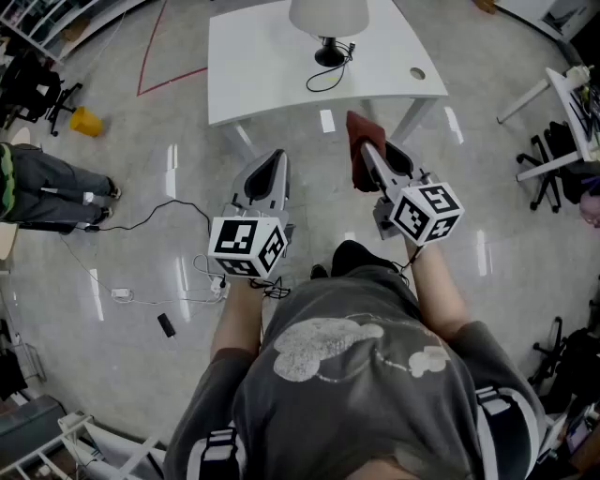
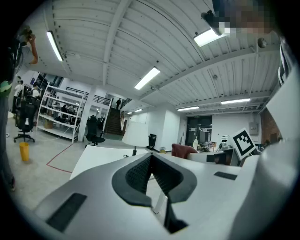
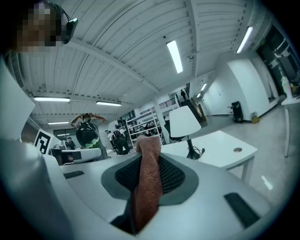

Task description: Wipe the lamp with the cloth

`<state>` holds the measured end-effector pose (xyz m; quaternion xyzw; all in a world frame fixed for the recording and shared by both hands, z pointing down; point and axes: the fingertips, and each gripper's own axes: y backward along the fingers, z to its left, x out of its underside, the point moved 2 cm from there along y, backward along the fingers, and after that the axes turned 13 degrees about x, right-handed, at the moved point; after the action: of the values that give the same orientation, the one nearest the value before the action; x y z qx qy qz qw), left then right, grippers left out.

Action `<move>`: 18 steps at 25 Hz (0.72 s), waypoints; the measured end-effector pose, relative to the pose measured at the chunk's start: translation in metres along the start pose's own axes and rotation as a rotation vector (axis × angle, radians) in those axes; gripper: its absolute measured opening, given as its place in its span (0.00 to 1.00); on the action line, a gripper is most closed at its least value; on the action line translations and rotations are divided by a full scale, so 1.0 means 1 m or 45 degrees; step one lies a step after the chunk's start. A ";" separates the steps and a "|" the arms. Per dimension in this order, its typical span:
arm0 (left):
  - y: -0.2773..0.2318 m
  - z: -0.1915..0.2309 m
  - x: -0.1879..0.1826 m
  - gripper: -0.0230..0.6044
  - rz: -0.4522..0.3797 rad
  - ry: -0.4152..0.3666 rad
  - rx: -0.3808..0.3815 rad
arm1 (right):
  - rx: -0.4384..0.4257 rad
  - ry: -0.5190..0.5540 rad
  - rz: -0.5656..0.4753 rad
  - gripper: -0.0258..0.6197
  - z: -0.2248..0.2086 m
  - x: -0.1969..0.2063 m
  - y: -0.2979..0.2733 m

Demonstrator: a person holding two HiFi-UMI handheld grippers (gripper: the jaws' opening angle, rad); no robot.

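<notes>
Red-brown cloth (image 3: 147,183) in right gripper (image 3: 149,155), left gripper (image 2: 151,157) closed

Rust cloth (image 1: 356,131) in R gripper (image 1: 367,155) jaws; white lamp (image 1: 328,17) upright on table (image 1: 262,66).

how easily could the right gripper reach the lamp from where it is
Probably not yet: the right gripper, shut on the cloth, sits short of the table, and the lamp stands farther back on it. Nothing blocks the way.
</notes>
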<state>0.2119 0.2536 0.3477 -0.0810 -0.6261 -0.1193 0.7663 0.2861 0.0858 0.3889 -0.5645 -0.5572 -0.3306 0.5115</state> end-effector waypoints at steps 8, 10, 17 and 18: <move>-0.004 0.037 -0.006 0.05 0.003 -0.023 -0.062 | -0.074 -0.001 -0.010 0.17 0.012 -0.007 -0.054; -0.011 0.054 -0.009 0.05 0.011 -0.029 -0.080 | -0.106 0.006 -0.022 0.17 0.016 -0.014 -0.080; -0.062 0.117 -0.023 0.05 0.026 -0.041 -0.118 | -0.181 0.007 -0.019 0.17 0.016 -0.037 -0.166; -0.073 0.122 -0.026 0.05 0.025 -0.047 -0.118 | -0.185 0.010 -0.020 0.17 0.012 -0.041 -0.175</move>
<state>0.0716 0.2194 0.3452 -0.1246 -0.6333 -0.1390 0.7511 0.1077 0.0595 0.3842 -0.5944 -0.5342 -0.3763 0.4687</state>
